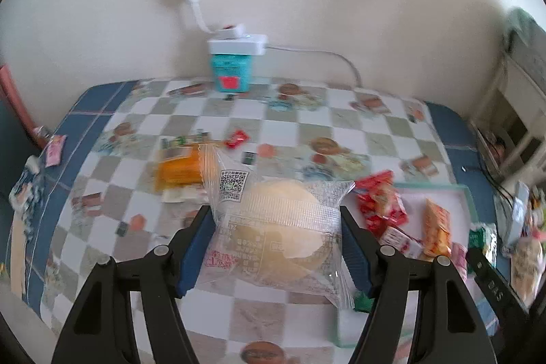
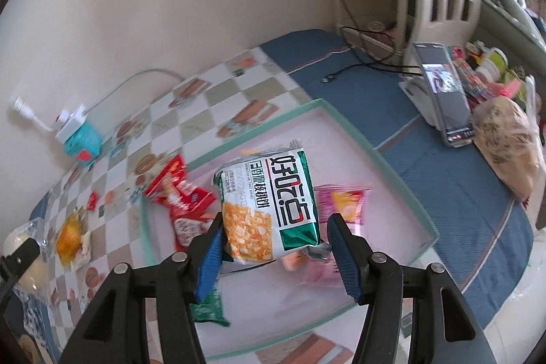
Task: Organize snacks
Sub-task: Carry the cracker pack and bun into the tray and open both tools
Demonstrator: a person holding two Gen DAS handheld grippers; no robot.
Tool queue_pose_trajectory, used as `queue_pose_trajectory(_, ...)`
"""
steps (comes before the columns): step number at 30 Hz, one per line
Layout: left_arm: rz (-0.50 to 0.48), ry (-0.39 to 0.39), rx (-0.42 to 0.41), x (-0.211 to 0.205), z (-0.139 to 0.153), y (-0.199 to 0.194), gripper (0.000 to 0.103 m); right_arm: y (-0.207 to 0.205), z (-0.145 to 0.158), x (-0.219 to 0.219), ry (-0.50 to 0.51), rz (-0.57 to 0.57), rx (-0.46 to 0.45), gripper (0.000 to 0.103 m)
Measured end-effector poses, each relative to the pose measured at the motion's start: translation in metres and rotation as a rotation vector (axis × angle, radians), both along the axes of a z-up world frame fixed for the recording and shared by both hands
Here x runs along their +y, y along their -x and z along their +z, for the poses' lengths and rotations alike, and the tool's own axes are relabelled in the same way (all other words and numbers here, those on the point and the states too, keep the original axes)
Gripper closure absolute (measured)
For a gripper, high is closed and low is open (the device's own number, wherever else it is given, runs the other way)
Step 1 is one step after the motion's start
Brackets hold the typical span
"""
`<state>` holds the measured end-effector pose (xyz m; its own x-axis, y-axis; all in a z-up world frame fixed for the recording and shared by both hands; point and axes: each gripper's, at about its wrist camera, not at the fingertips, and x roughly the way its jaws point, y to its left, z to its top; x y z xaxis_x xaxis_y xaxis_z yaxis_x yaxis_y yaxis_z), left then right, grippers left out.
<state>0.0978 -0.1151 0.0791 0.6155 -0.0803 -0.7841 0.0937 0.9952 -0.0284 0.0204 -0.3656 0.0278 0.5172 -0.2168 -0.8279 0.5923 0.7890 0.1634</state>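
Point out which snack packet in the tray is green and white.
The green-and-white packet between the right gripper fingers, above the tray; the others there are red, pink or orange.

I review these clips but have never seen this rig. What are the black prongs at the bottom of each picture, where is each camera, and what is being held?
No robot here: a person holds a two-finger tool in each hand, with a camera on each looking along its black jaws. The left view shows the left gripper clamping a clear-wrapped round pale bun above the checked tablecloth, where an orange packet lies loose. The right view shows the right gripper, with a green-and-white snack packet between its jaws, over the shallow green-rimmed tray with red packets inside. The right jaw seems not to touch that packet.
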Motion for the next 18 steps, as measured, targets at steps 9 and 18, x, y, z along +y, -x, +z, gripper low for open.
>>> queue_pose_trajectory(9,-0.16,-0.038,0.005,-0.063,-0.006,0.017,0.031,0.015,-0.01,-0.041,-0.026,-0.1,0.01,0.042)
queue_pose_trajectory(18,-0.233,-0.075,0.049,-0.099,-0.025,0.022,0.031,0.015,-0.027,-0.065,-0.034,-0.142,0.013,0.041)
